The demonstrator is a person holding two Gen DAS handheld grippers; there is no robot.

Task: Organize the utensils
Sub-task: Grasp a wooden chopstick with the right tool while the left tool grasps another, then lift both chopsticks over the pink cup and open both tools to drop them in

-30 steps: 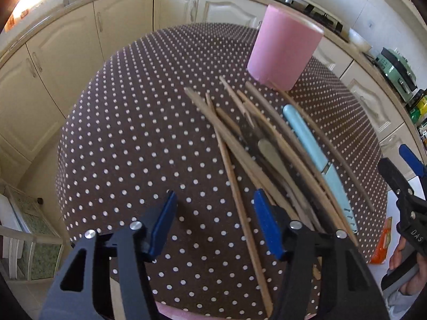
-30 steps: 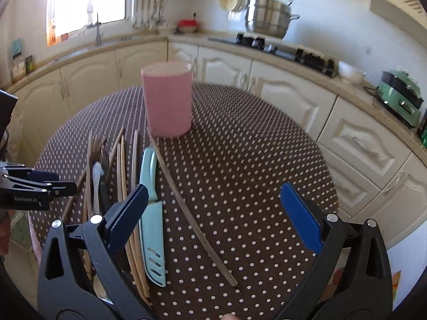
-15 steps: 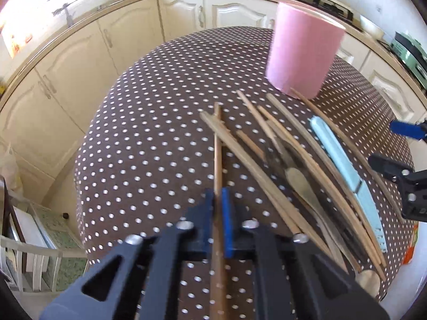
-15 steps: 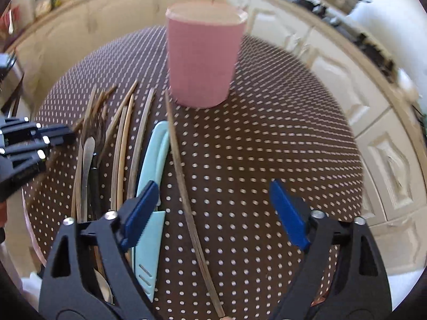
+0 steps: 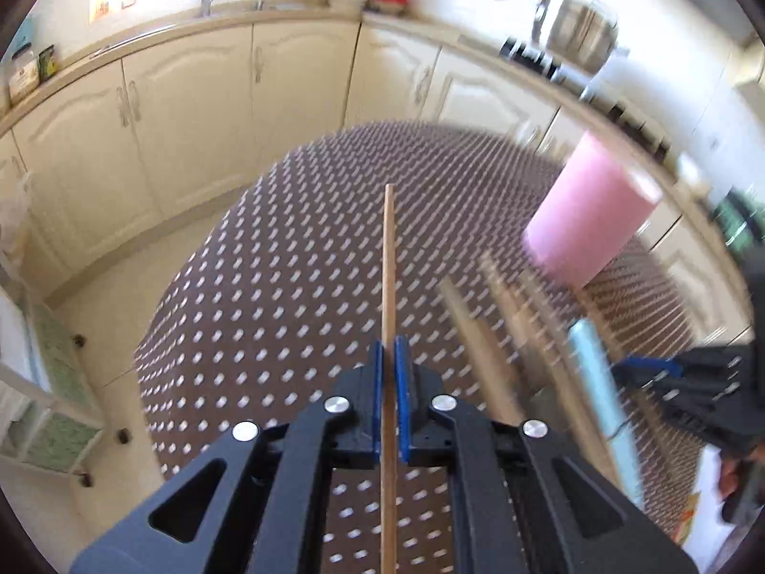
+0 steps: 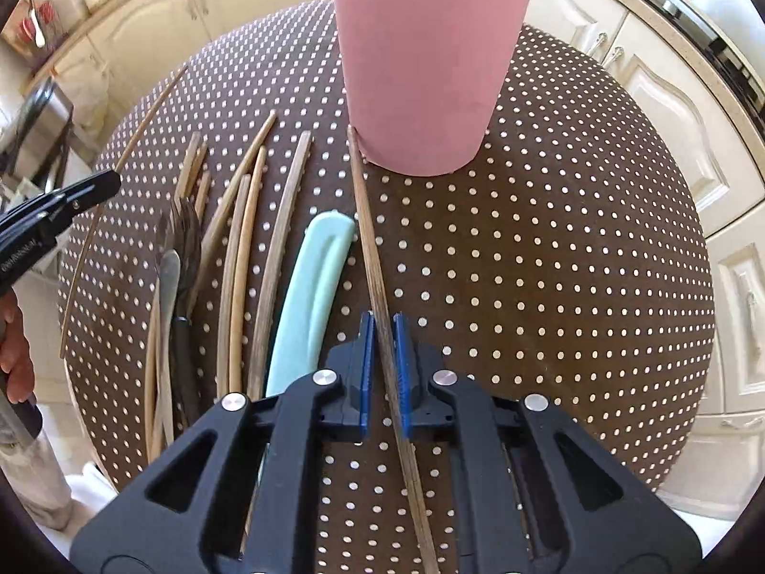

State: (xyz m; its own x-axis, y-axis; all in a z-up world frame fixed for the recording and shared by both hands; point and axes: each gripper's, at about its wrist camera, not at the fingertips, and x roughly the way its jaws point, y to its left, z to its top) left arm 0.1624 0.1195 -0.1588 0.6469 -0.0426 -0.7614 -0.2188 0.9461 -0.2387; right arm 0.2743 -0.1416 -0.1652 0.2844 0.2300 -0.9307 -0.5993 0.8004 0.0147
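Pinching one chopstick each now: your left gripper (image 5: 388, 363) has lifted its chopstick (image 5: 388, 258) off the table (image 5: 267, 287), while your right gripper (image 6: 382, 335) has just clamped a darker chopstick (image 6: 366, 220) lying beside the pink cup (image 6: 425, 62); both can go in next

Left wrist view's all smeared: pink cup (image 5: 590, 220) and the utensil pile (image 5: 550, 335) right of the jaws are mush. Both clamped chopsticks' (image 6: 382, 287) near ends run off the bottom edge.

pink cup (image 6: 425, 71) ahead, bare tablecloth (image 6: 550, 287) right
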